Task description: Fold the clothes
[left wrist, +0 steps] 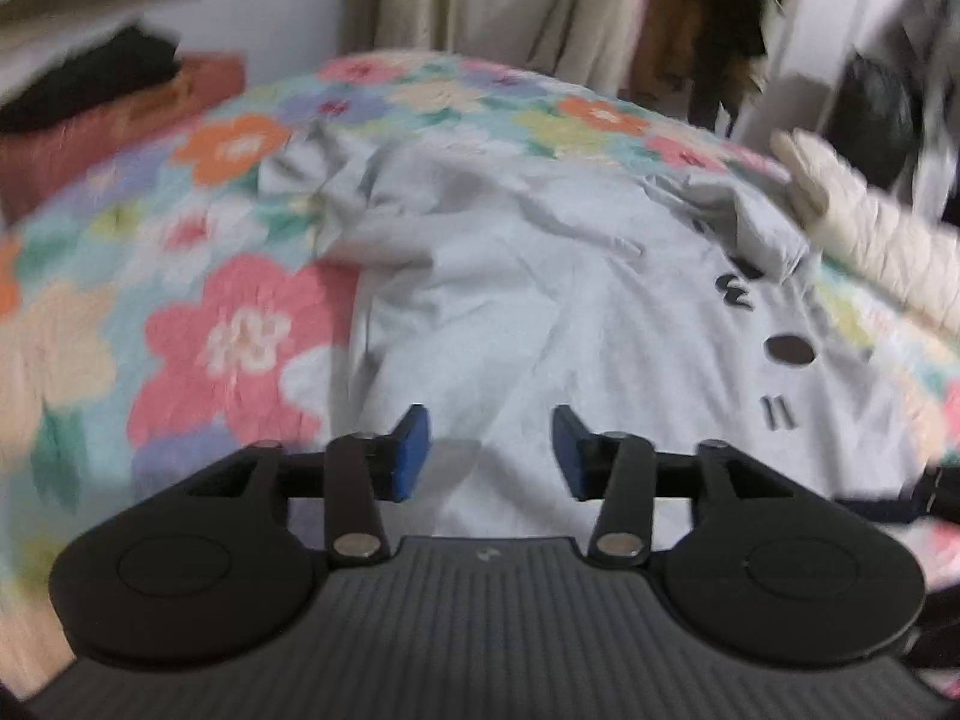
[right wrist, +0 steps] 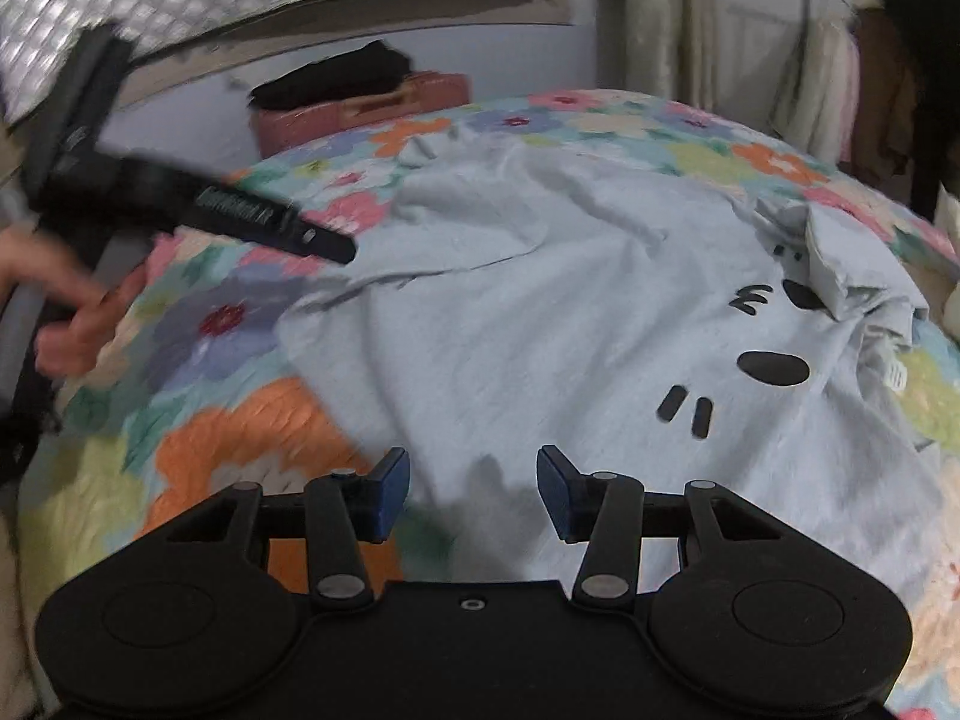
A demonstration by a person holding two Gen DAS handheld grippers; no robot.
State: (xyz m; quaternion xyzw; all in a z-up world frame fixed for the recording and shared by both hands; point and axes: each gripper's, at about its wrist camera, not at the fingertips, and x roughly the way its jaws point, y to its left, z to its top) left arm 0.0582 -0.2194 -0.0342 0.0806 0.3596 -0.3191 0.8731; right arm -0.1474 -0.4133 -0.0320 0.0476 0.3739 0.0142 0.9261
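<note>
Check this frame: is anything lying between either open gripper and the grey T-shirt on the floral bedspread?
Nothing visible does. The left gripper and right gripper both hang open directly over the grey T-shirt, with only bare cloth beneath. The cream plush toy lies off at the shirt's far right edge.

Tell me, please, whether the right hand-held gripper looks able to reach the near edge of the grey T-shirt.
Probably yes: the right hand-held gripper is open just above the grey T-shirt, with nothing lying between them on the floral bedspread.
</note>
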